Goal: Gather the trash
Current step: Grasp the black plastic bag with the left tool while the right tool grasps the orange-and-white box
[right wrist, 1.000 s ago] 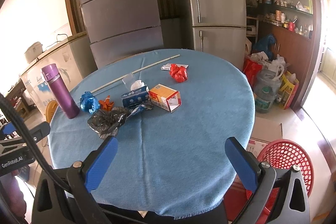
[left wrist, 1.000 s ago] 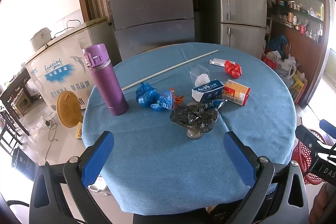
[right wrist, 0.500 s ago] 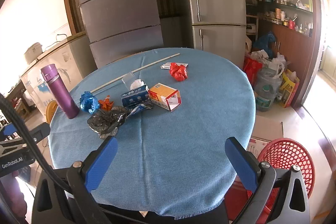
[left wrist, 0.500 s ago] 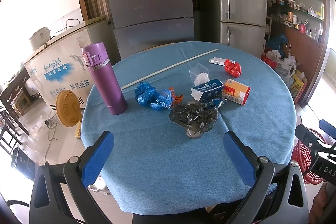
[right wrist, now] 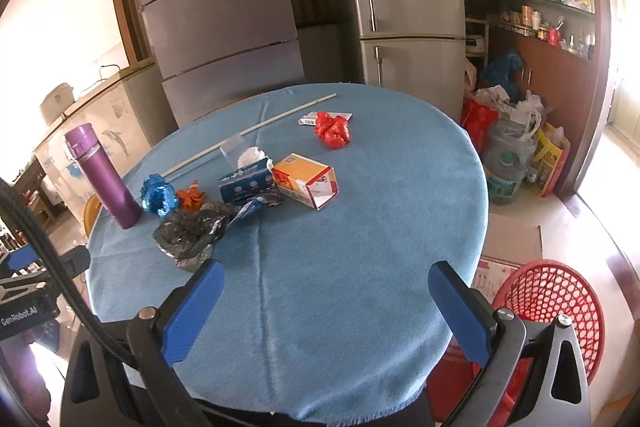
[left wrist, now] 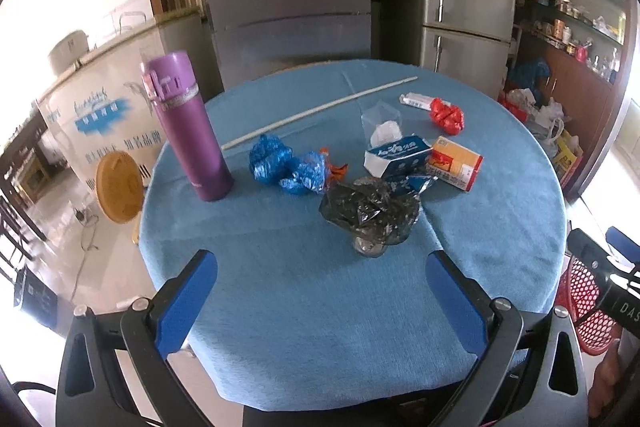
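Trash lies on a round table with a blue cloth [left wrist: 304, 291] [right wrist: 360, 259]: a crumpled black bag [left wrist: 370, 213] [right wrist: 192, 231], blue foil wrappers [left wrist: 286, 165] [right wrist: 158, 195], an orange scrap [right wrist: 191, 195], a blue-white carton [left wrist: 398, 155] [right wrist: 246, 181], an orange box [left wrist: 454, 163] [right wrist: 306, 179], a red wrapper [left wrist: 447, 115] [right wrist: 332, 130]. My left gripper [left wrist: 320, 301] hovers open over the near edge, short of the black bag. My right gripper [right wrist: 326, 311] is open too, empty. A red mesh basket [right wrist: 548, 307] stands on the floor at the right.
A purple flask [left wrist: 188, 119] [right wrist: 103, 177] stands at the table's left. A thin white rod [left wrist: 320, 111] and a clear cup with tissue [left wrist: 382, 125] lie further back. Fridges stand behind; bags and a water jug [right wrist: 506, 163] crowd the floor at right.
Both views have shifted slightly forward and lower toward the table; the trash appears a little nearer. Nothing on the table has moved and both grippers stay open.
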`<state>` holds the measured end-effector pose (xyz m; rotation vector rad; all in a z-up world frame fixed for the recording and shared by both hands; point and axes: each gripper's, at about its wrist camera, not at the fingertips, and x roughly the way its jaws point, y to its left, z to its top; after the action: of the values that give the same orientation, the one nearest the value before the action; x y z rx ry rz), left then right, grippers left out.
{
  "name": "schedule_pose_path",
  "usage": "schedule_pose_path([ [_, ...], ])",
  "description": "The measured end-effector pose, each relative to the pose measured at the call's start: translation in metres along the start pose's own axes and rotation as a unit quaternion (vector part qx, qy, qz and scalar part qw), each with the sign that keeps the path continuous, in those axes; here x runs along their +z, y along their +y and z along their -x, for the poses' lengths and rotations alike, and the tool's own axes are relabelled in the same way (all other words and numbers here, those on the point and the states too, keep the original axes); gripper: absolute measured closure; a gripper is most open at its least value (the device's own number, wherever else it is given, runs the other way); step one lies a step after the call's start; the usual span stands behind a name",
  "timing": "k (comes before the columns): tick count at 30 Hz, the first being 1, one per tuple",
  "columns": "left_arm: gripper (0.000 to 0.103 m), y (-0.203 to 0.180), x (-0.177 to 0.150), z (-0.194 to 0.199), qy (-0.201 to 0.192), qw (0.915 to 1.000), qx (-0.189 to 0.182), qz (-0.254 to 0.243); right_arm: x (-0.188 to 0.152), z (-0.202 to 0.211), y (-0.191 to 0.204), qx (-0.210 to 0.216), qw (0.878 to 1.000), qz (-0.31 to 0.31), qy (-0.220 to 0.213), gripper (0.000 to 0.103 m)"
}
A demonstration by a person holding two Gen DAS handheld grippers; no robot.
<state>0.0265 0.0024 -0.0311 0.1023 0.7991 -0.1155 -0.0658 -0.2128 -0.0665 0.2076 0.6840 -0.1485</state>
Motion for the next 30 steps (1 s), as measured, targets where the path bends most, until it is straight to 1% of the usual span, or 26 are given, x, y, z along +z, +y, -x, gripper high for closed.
schedule_pose_path([
  [3,0.0,0.006,0.003,-0.019,0.016,0.9999,-0.001,-0.001,0.009,-0.018,-0.006,0.002,1.0,0.015,0.008,0.0],
  [6,0.0,0.007,0.005,-0.042,0.038,0.9991,-0.008,-0.016,0.024,-0.048,-0.011,0.011,0.999,0.038,0.023,0.0],
  [8,0.0,0.006,0.008,-0.055,0.052,0.9981,-0.022,-0.024,0.033,-0.069,-0.014,0.018,0.998,0.046,0.031,0.0],
  [11,0.0,0.001,0.017,-0.074,0.074,0.9952,-0.057,-0.029,0.046,-0.103,-0.017,0.034,0.997,0.056,0.048,0.0],
  [14,0.0,-0.003,0.029,-0.093,0.102,0.9893,-0.104,-0.009,0.059,-0.135,-0.018,0.069,0.994,0.06,0.064,0.0],
  [16,0.0,-0.006,0.039,-0.105,0.116,0.9853,-0.125,0.01,0.069,-0.153,-0.016,0.089,0.991,0.064,0.074,0.0],
  [18,0.0,-0.008,0.048,-0.116,0.127,0.9818,-0.138,0.031,0.079,-0.172,-0.013,0.108,0.988,0.07,0.08,0.0],
  [20,0.0,-0.011,0.055,-0.127,0.135,0.98,-0.139,0.045,0.088,-0.188,-0.008,0.124,0.985,0.083,0.083,0.0],
  [23,0.002,-0.012,0.061,-0.146,0.155,0.9753,-0.143,0.064,0.095,-0.216,0.001,0.143,0.979,0.1,0.109,0.0],
  [25,0.011,-0.01,0.06,-0.159,0.175,0.9687,-0.155,0.084,0.095,-0.23,0.005,0.155,0.974,0.107,0.122,0.0],
  [26,0.02,-0.009,0.058,-0.163,0.185,0.9658,-0.158,0.09,0.094,-0.237,0.008,0.162,0.972,0.111,0.129,0.001],
  [27,0.031,-0.008,0.056,-0.169,0.196,0.9624,-0.16,0.097,0.092,-0.242,0.011,0.168,0.97,0.112,0.136,0.006],
  [28,0.036,-0.007,0.053,-0.173,0.207,0.9591,-0.163,0.103,0.09,-0.247,0.013,0.175,0.967,0.113,0.145,0.019],
  [29,0.046,-0.006,0.051,-0.177,0.214,0.9569,-0.165,0.107,0.087,-0.25,0.015,0.179,0.965,0.113,0.153,0.027],
  [30,0.054,-0.005,0.047,-0.181,0.224,0.9532,-0.169,0.113,0.085,-0.252,0.016,0.179,0.964,0.114,0.157,0.043],
])
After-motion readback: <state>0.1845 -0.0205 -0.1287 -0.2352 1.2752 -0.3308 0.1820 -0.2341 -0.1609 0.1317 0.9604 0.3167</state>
